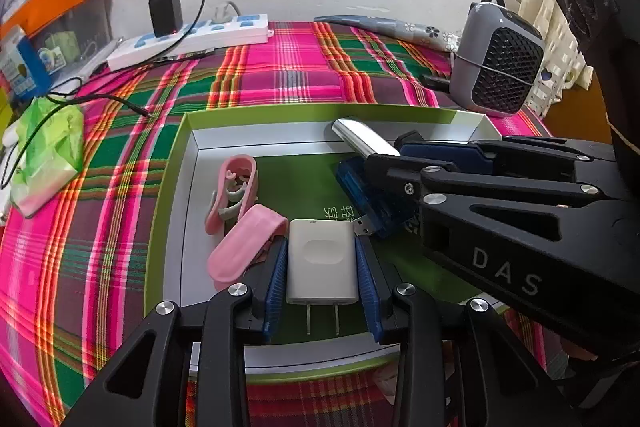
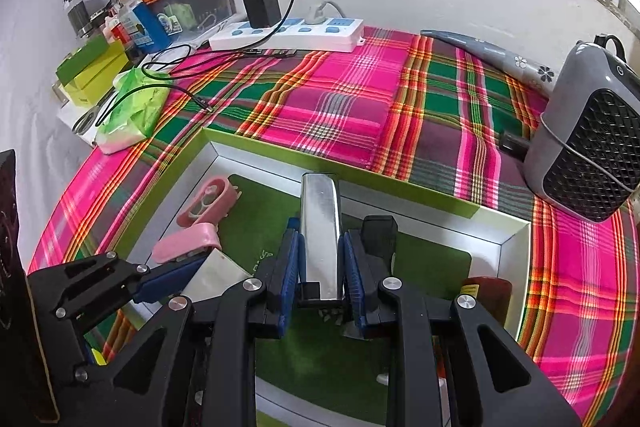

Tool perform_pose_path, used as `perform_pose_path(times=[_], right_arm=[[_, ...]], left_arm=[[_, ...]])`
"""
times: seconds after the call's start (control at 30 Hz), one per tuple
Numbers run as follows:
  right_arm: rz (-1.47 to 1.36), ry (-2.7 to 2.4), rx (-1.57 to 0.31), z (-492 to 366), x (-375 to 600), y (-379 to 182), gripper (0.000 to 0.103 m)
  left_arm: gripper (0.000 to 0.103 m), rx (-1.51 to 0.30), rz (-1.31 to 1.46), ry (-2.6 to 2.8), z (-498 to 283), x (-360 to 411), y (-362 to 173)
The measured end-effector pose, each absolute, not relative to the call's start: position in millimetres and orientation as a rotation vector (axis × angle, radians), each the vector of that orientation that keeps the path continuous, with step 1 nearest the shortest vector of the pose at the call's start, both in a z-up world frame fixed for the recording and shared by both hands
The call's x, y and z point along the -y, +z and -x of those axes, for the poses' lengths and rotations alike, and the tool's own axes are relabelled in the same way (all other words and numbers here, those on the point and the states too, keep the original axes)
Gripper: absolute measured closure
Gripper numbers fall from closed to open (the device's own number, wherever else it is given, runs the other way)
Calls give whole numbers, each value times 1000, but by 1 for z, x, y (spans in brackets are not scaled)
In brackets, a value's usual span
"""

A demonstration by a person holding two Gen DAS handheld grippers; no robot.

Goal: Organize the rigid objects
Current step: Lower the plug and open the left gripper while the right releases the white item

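Observation:
A white wall charger with two prongs sits between the blue pads of my left gripper, which is shut on it just above the green floor of the lime-rimmed box. My right gripper is shut on a silver metal stick that points away over the box. From the left wrist view the right gripper reaches in from the right with the silver stick. Two pink clips and a blue translucent USB reader lie in the box.
A white power strip with a black adapter and cables runs along the back wall. A grey heater stands right of the box. A green bag and clutter lie at left. A red-brown item rests in the box's right corner.

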State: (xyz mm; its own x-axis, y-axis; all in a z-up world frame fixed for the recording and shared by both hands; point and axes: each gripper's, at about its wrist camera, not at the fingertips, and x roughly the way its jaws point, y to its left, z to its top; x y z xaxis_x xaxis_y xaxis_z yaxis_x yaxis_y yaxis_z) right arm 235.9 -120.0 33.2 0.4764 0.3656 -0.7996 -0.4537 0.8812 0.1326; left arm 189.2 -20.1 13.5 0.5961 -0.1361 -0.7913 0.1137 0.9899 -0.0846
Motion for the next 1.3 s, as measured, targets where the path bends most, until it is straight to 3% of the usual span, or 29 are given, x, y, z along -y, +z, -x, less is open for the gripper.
perform_pose_path(times=[1.07, 1.3], right_arm=[[62, 500, -955, -236, 121, 32, 78], [51, 505, -939, -230, 122, 37, 71]], left_arm=[[65, -913, 17, -131, -186, 19, 16], [65, -901, 14, -133, -181, 19, 22]])
